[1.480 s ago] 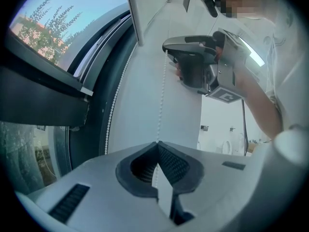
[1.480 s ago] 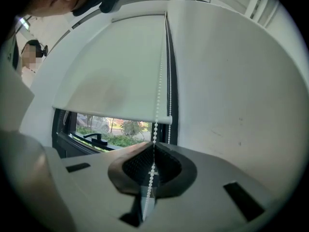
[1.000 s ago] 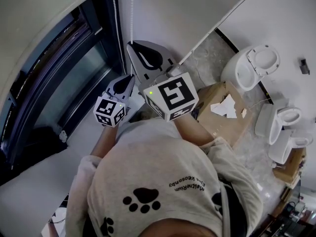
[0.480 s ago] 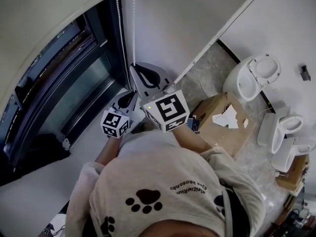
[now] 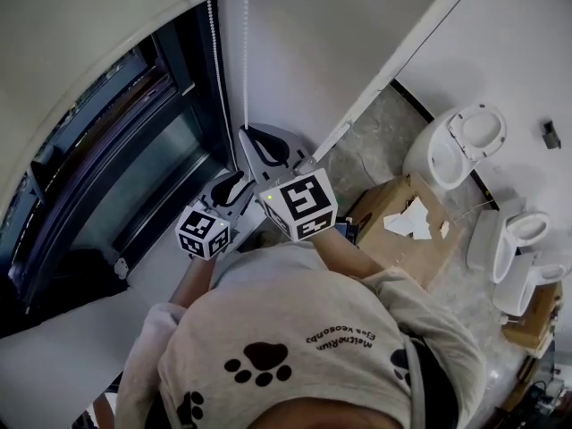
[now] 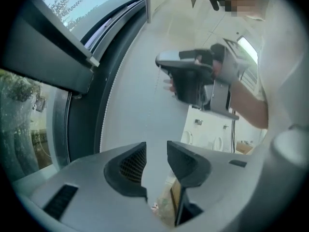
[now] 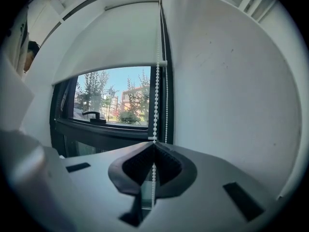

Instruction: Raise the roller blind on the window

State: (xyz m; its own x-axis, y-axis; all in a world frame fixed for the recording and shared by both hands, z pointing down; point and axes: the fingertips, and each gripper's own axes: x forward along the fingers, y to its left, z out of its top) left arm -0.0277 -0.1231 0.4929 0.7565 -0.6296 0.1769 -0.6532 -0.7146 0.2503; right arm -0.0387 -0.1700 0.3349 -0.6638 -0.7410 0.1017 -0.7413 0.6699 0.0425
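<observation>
As recorded from the head view, the roller blind (image 5: 80, 25) covered the upper part of the window (image 5: 116, 177), with dark glass exposed beneath its lower edge. The bead chain (image 5: 246, 61) hung in two strands down the white wall beside the frame. The right gripper (image 5: 254, 138) sat at the foot of the strand nearer the wall. The left gripper (image 5: 234, 182) was just beside and below it. A toilet (image 5: 456, 137) and a cardboard box (image 5: 402, 222) stood on the floor to the right.

In the left gripper view, its jaws had just been opening and stood spread, with bare wall showing through the gap. The right gripper was ahead and higher.

In the right gripper view, the jaws were pressed together on the bead chain, which ran straight up from the pads past the blind's bottom rail. Trees and buildings showed through the glass below that rail.
</observation>
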